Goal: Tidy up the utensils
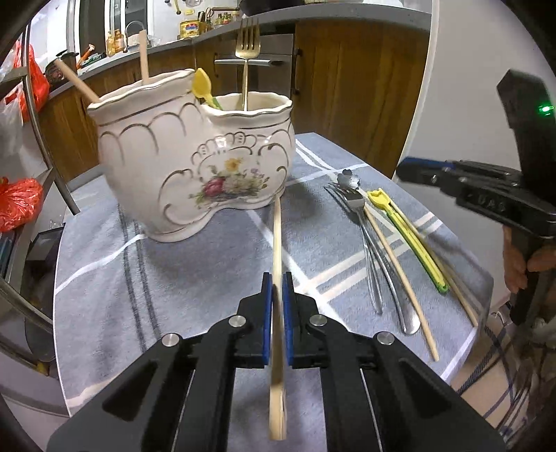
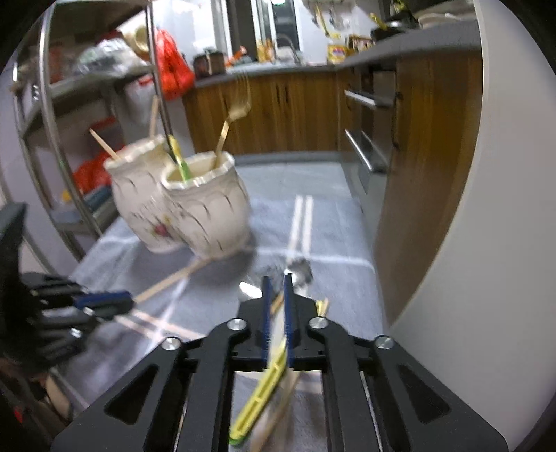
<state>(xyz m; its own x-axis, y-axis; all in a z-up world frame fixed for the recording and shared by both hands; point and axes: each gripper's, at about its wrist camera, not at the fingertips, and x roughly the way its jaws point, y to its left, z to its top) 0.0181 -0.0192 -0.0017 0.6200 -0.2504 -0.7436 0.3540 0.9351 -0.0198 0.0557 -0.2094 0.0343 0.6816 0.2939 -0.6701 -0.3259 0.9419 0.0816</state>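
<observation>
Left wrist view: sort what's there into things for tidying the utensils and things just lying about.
For the job:
- ceramic holder
- wooden chopstick clamped in the left gripper
- steel fork
- yellow utensil
- loose chopstick
- right gripper

Just lying about:
- red bags
- yellow tin
- bottles

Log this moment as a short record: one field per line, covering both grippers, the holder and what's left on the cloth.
left gripper: shut on a wooden chopstick, far tip near the holder's base
right gripper: above the loose pile, nearly closed, grip unclear (blurred)
ceramic holder: two compartments, upright on the grey cloth
in holder: gold fork, yellow spoon, two wooden sticks
on cloth: metal forks, yellow utensil, more chopsticks
</observation>
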